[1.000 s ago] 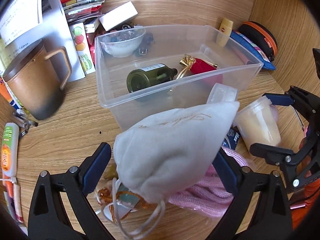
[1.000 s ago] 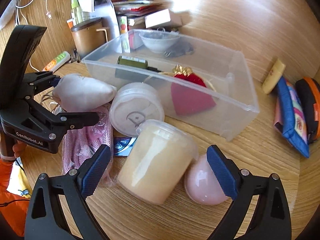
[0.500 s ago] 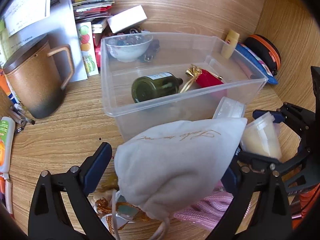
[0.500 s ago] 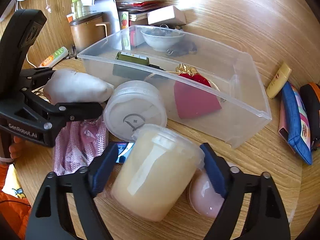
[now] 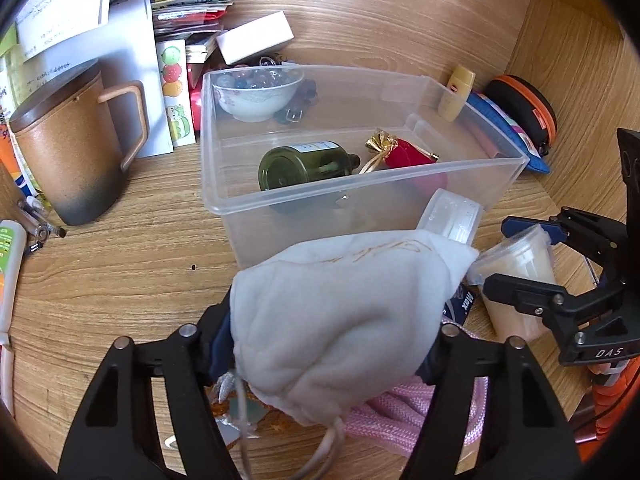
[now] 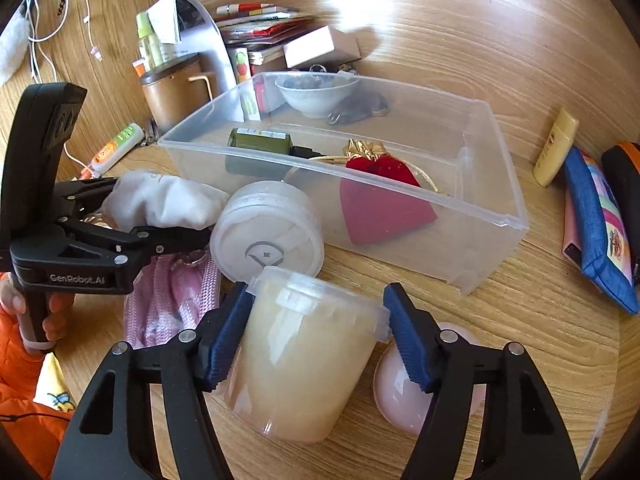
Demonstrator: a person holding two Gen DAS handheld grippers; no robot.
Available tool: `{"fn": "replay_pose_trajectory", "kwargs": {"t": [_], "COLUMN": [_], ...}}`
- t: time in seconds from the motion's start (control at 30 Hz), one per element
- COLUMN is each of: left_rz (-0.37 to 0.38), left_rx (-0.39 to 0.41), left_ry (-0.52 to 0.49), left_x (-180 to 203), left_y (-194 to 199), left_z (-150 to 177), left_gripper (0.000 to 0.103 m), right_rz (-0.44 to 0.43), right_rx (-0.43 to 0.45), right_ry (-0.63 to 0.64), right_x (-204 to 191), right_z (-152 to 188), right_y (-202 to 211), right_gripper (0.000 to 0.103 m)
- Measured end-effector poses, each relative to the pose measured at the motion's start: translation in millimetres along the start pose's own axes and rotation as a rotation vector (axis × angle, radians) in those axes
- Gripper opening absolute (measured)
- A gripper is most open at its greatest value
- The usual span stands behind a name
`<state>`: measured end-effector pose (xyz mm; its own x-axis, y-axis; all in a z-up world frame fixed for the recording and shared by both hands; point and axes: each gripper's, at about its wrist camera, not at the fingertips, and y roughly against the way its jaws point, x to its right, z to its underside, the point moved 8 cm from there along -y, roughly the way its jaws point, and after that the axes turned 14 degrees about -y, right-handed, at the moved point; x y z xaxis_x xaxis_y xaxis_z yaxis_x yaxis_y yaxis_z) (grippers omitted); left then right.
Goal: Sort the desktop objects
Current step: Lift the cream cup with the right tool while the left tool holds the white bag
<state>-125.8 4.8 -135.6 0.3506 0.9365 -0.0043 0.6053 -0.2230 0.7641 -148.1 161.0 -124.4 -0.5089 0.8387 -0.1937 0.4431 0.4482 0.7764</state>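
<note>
A wood-grain table [image 6: 500,60] crowded with clutter runs back to a wooden wall, with a clear plastic bin [image 5: 256,208] set in the middle as the likely collecting place: it already holds a white bowl [image 5: 256,100], a green bottle [image 5: 304,166] lying on its side and a red pouch [image 5: 404,158]. The left tool [image 5: 326,350] is closing its jaws on a white drawstring bag [image 5: 340,312]; the blue pads sit against both flanks of the cloth, which bulges between them, so the grip looks taken just in front of the bin's near wall. The right tool [image 6: 316,332] is closing on a lidded tub of pale yellow contents [image 6: 300,356], its pads at the sides just under the lid rim, tight on the left and perhaps only just meeting the rim on the right. Both things lie outside the bin, close to its near wall. Room is tight low down: a round white jar [image 6: 268,232] leans against the bin between the two tools, a pink rope [image 5: 404,408] lies under the bag, and a pink egg-shaped thing [image 6: 404,396] sits just beside the tub. Overhead is free, so lifting over the near rim seems the clean path, and the bin's right half has bare floor.
</note>
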Motion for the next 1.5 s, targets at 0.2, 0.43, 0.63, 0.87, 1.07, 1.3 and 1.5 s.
{"fn": "replay_pose_trajectory", "kwargs": {"t": [0.2,0.43,0.63,0.87,1.07,1.3,1.5], "left_rz": [-0.032,-0.042,-0.041,-0.027,-0.019,-0.023,-0.014], "left_rx": [0.016,0.052,0.055,0.051,0.046,0.038,0.033], "left_ry": [-0.022,-0.019,-0.014,-0.014,-0.016,-0.016,0.002], "left_x": [3,1,2,5,8,6,3], "left_y": [7,20,24,23,20,16,10], "left_z": [-3,-6,-4,-2,-2,-1,1], "left_gripper": [0.062,0.061,0.061,0.061,0.062,0.062,0.062], "right_rz": [-0.008,-0.041,-0.022,-0.025,0.009,0.086,0.061], "right_rx": [0.042,0.093,0.056,0.041,0.033,0.045,0.002], "right_ry": [-0.006,0.001,-0.035,-0.071,0.018,0.130,0.151], "right_x": [0,-5,4,15,4,1,5], "right_z": [-4,-12,-9,0,3,0,1], "right_y": [16,42,33,31,21,7,-4], "right_gripper": [0.064,0.019,0.040,0.064,0.080,0.083,0.087]}}
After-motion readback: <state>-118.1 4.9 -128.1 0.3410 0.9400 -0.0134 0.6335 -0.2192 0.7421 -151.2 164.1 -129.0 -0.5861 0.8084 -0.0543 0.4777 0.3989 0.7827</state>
